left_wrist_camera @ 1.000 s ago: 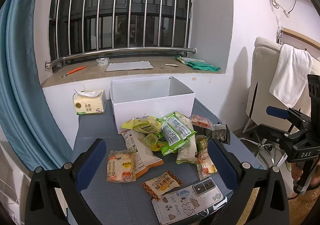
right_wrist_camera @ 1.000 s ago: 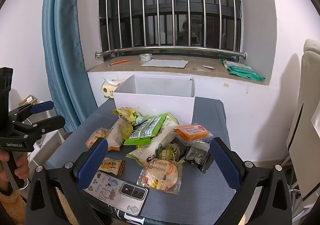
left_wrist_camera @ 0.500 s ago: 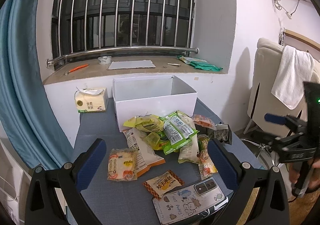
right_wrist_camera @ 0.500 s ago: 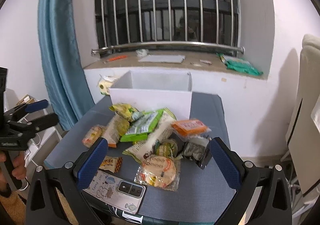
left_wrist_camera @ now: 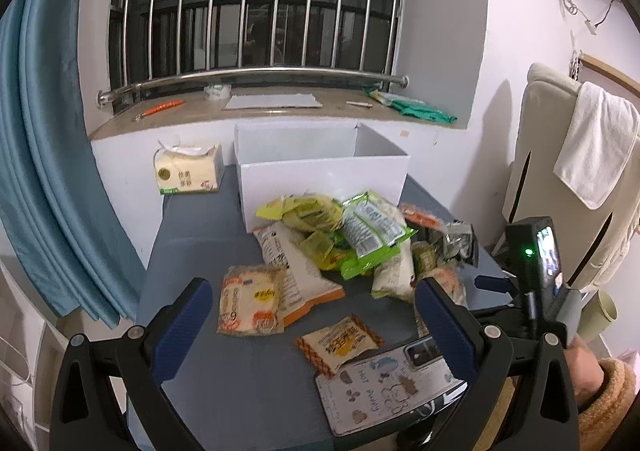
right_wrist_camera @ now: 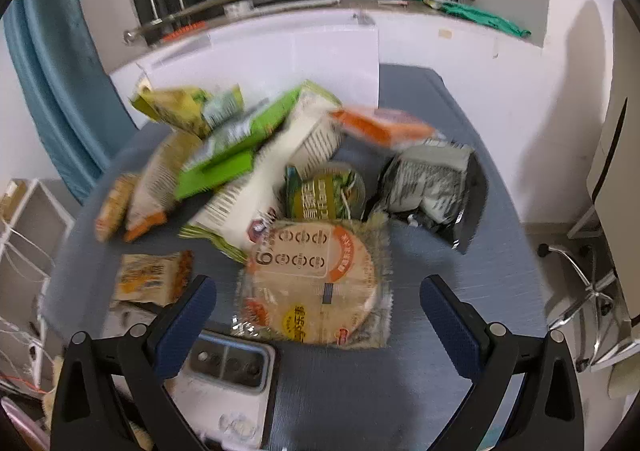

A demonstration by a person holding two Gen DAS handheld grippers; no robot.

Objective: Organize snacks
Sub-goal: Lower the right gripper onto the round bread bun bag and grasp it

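Observation:
A heap of snack packets (left_wrist_camera: 340, 235) lies on the grey-blue table in front of an open white box (left_wrist_camera: 320, 167). In the left wrist view my left gripper (left_wrist_camera: 312, 315) stands open above the near table, over a round cake packet (left_wrist_camera: 252, 301) and a small orange packet (left_wrist_camera: 340, 343). In the right wrist view my right gripper (right_wrist_camera: 316, 315) is open and low over a round flat cake packet (right_wrist_camera: 316, 279), which lies between its fingers. A green packet (right_wrist_camera: 240, 147), a black-and-silver packet (right_wrist_camera: 432, 187) and an orange packet (right_wrist_camera: 380, 127) lie beyond it.
A phone in a white case (left_wrist_camera: 392, 383) lies at the table's near edge. A tissue pack (left_wrist_camera: 188, 175) stands left of the box. Blue curtain (left_wrist_camera: 48, 171) hangs at left; a chair with a towel (left_wrist_camera: 596, 147) is at right. A person's hand (left_wrist_camera: 580, 367) holds the right gripper's handle.
My right gripper has dropped and moved forward toward the round cake packet, tilting down. The left gripper has crept a little closer to the table.

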